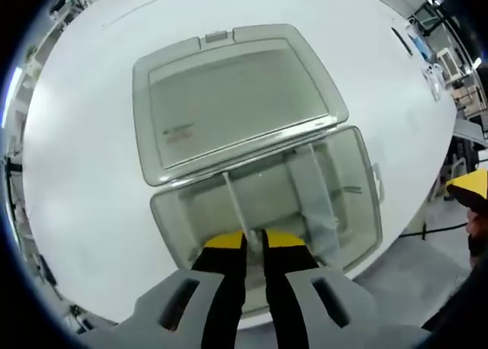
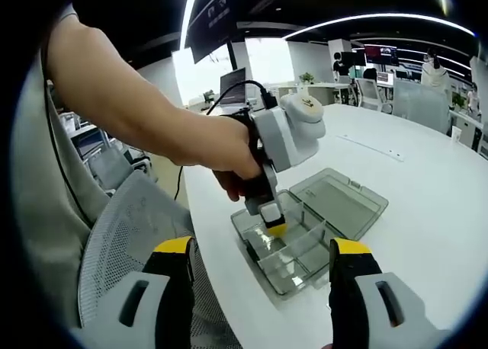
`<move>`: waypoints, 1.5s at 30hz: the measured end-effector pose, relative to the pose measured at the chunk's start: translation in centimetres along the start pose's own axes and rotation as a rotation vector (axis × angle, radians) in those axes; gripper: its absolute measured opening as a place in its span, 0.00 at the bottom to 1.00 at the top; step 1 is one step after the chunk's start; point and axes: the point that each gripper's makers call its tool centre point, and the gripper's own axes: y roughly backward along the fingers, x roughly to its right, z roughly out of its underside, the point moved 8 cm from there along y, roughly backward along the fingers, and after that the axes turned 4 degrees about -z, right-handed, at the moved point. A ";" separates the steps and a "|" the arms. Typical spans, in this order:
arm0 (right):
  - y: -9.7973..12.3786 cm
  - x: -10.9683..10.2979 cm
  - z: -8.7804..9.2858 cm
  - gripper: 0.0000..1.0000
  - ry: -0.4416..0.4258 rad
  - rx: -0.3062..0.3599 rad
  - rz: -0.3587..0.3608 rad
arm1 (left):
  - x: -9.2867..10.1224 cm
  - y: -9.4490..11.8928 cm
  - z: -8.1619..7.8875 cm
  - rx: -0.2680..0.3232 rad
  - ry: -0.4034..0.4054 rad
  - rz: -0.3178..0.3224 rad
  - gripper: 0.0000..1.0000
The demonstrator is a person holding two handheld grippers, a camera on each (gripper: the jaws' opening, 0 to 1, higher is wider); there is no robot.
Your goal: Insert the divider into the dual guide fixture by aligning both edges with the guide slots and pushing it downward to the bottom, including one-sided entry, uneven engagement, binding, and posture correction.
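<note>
A clear plastic box [image 1: 358, 212] lies on the white table with its lid [image 1: 229, 97] folded back flat behind it. A thin clear divider [image 1: 232, 196] stands on edge in the box, running from the hinge side toward me. My left gripper [image 1: 255, 241] has its yellow-tipped jaws pressed nearly together on the divider's near end, just above the box's front wall. A second clear divider [image 1: 314, 189] stands further right. In the right gripper view, the left gripper [image 2: 274, 225], held by a hand, dips into the box [image 2: 305, 246]. My right gripper [image 2: 263, 251] hovers open, well short of the box.
The round white table [image 1: 84, 174] spreads wide around the box, its edge close behind my left gripper. A mesh office chair [image 2: 130, 235] stands by the table's edge. A yellow tip of the right gripper [image 1: 469, 187] shows at the far right. Desks and monitors fill the room behind.
</note>
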 end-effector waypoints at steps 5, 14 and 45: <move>0.0 0.0 -0.1 0.70 0.002 0.000 0.000 | 0.0 0.3 -0.2 0.031 0.002 0.027 0.09; -0.1 0.0 -0.3 0.70 0.007 -0.001 -0.004 | -0.3 1.0 -0.1 0.058 0.031 0.058 0.09; -0.1 0.0 -1.3 0.70 0.027 -0.021 -0.009 | -1.1 2.7 0.0 0.125 0.086 0.115 0.05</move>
